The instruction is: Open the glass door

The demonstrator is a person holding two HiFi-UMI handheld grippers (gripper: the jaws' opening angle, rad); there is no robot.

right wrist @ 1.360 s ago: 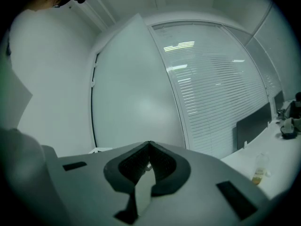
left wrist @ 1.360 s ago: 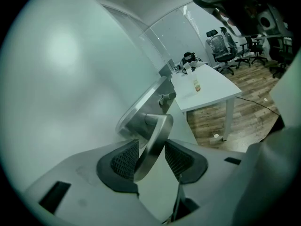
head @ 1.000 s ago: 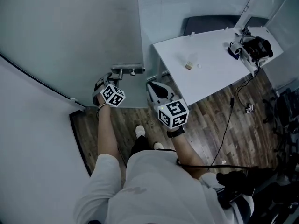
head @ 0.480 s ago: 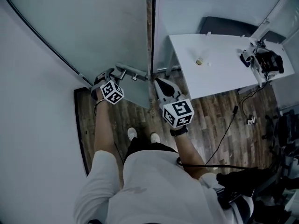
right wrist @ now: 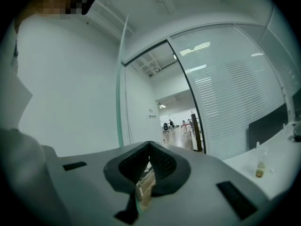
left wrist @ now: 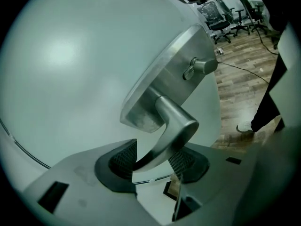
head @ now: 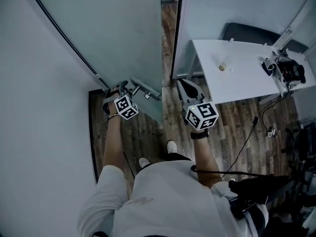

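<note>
The frosted glass door (head: 113, 33) stands ajar, and a gap with wood floor shows between its edge and the dark door frame (head: 176, 33). My left gripper (head: 127, 86) is shut on the metal door handle (head: 143, 91). In the left gripper view the lever (left wrist: 171, 131) lies between the jaws of the left gripper (left wrist: 153, 161) and touches both pads. These jaws have just been opening a little around the lever. My right gripper (head: 182, 83) hangs shut and empty in front of the gap. Its view shows the right gripper (right wrist: 149, 161) facing the door's edge (right wrist: 121, 79).
A white table (head: 247, 73) stands at the right with a small bottle (head: 222, 66) and a dark device (head: 286, 69) on it. A black cable (head: 247, 132) trails over the wood floor. A white wall (head: 39, 132) closes the left side. Office chairs (left wrist: 221, 13) show beyond the door.
The door has swung further open, and the gap at its edge is wider. Both grippers have shifted right in the head view. The person's feet have moved.
</note>
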